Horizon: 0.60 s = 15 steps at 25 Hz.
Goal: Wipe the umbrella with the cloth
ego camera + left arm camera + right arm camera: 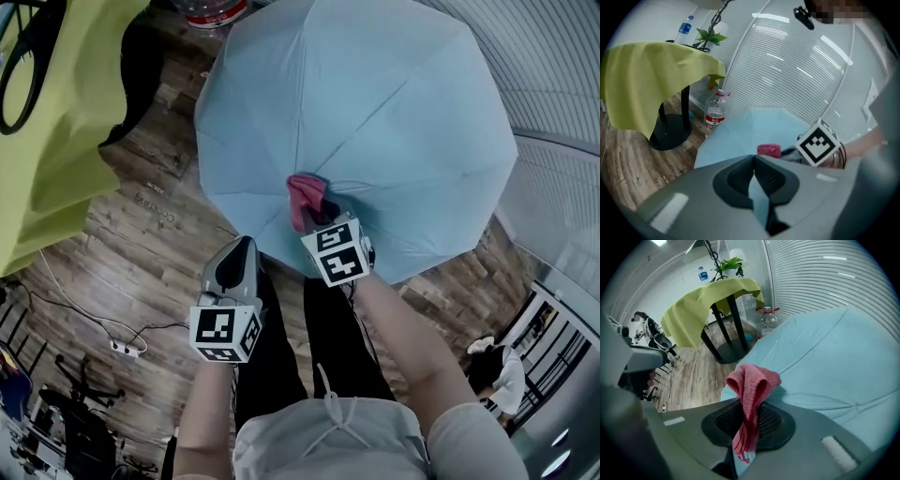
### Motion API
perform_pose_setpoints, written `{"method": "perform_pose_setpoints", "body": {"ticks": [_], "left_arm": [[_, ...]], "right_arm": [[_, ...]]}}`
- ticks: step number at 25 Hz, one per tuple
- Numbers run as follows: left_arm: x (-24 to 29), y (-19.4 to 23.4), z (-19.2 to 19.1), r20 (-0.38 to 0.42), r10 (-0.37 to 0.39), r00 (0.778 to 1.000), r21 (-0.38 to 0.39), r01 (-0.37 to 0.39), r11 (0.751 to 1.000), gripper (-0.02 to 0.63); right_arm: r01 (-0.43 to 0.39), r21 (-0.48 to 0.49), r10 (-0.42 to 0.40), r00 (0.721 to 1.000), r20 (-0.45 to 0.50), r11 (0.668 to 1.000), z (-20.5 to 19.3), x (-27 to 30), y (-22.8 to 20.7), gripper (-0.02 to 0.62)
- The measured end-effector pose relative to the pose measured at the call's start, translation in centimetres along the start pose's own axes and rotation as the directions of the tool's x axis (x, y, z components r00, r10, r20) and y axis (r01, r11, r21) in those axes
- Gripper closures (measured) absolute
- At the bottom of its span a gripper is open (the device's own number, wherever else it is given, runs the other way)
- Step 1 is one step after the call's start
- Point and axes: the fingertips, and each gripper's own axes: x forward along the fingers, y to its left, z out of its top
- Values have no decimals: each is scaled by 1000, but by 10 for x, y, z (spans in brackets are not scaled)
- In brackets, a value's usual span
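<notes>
Head view: the open umbrella [375,112] rests on the floor [141,244]. Left gripper view: the left claw [753,161] is closed on the umbrella's edge, likely to steady it. Right gripper view: the right claw [751,416] clamps the bunched cloth [753,380] over the canopy, ready to wipe.

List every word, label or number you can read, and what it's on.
No text reads clearly.
Red label on the floor bottle: too blurred.
Label on the tabletop bottle: too small.
Marker cubes: black-and-white patterns, no letters.
</notes>
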Motion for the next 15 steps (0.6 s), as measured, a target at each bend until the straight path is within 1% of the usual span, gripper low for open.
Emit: {"method": "perform_pose_setpoints", "body": {"ticks": [4, 9, 15], "left_arm": [[-1, -12, -5, -8, -7, 1000, -6, 7, 1000, 598], [9, -24, -6, -26, -15, 1000, 10, 15, 1000, 598], [18, -54, -5, -24, -37, 999, 0, 37, 999, 598]], "right_arm": [[5, -2, -5, 1000, -16, 1000, -7, -2, -12, 537], [11, 67, -11, 1000, -5, 998, -8, -8, -24, 537], [28, 82, -31, 999, 25, 996, -9, -31, -52, 537]]}}
